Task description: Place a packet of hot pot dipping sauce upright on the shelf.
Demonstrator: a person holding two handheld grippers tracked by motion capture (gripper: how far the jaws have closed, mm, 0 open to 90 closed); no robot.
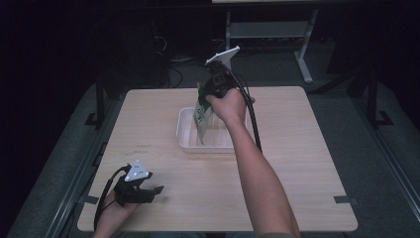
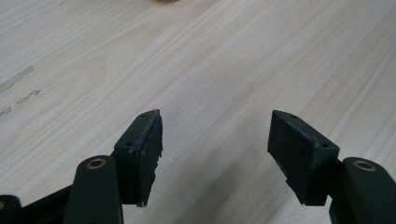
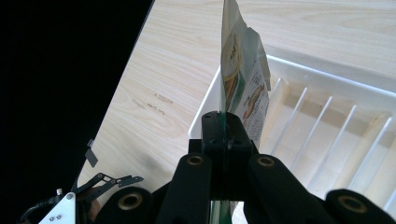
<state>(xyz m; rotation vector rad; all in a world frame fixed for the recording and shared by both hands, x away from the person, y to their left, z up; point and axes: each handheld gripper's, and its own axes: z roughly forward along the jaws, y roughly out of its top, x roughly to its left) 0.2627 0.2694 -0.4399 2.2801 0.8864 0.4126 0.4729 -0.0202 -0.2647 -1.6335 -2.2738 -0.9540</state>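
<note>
Right gripper (image 3: 223,135) has its jaws clamped on the top edge of the snack pouch (image 3: 243,79) hanging below them over the white tray (image 3: 327,84), so lower it straight between the ribs before letting go; left gripper (image 2: 215,149) idles open over the surface (image 2: 233,56).

Your table (image 1: 148,129) is pale wood-grain, smooth and matt. The tray (image 3: 299,74) looks like white plastic — ribbed, faintly glossy. The pouch (image 3: 243,70) is printed, crinkled film; the pads (image 2: 149,154) — matt black, rough-edged.

A light wooden table (image 1: 297,148) stands on a dark floor, with a grey metal frame (image 1: 270,29) behind it.
</note>
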